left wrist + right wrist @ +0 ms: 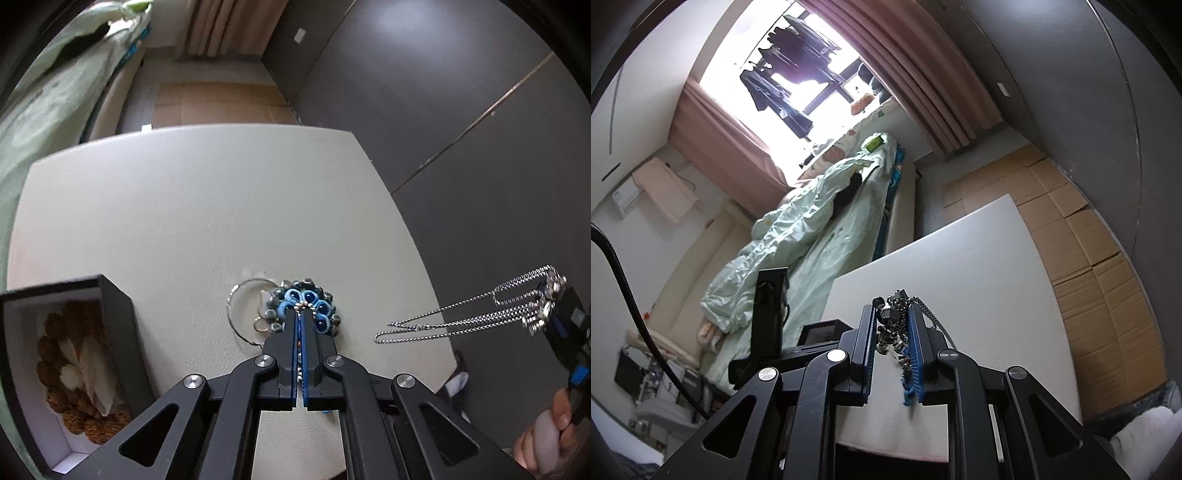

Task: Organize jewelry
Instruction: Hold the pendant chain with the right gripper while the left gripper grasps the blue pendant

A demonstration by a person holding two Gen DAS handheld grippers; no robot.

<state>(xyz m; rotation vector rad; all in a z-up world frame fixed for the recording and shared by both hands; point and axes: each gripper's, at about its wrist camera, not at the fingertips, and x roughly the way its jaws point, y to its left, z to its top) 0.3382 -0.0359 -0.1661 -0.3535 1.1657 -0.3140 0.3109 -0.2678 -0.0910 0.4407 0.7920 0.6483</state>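
Left gripper [300, 314]: fingers pressed together, the tips down on the blue flower ornament [304, 310]; whether they pinch any part of it cannot be told.
Blue flower ornament: blue looped petals ringed by grey beads, lying on the white tabletop [184, 221] near its front edge, touching a thin silver hoop [240, 314] on its left.
Right gripper [893, 314]: fingers only slightly apart, clamped on a bunched silver chain necklace [892, 321].
Silver chain necklace: held above the tabletop; in the left wrist view its loops hang out from the fingers toward the ornament, off the tabletop's right edge.
Person's hand [550, 432]: grips the right gripper's handle, low at the right.
Black box [55, 369]: open, at the tabletop's left front, holding brown beads and a white flower-like piece.
Surroundings: a bed with pale green bedding [798, 240] beyond the tabletop, pink curtains [923, 85] at a bright window.
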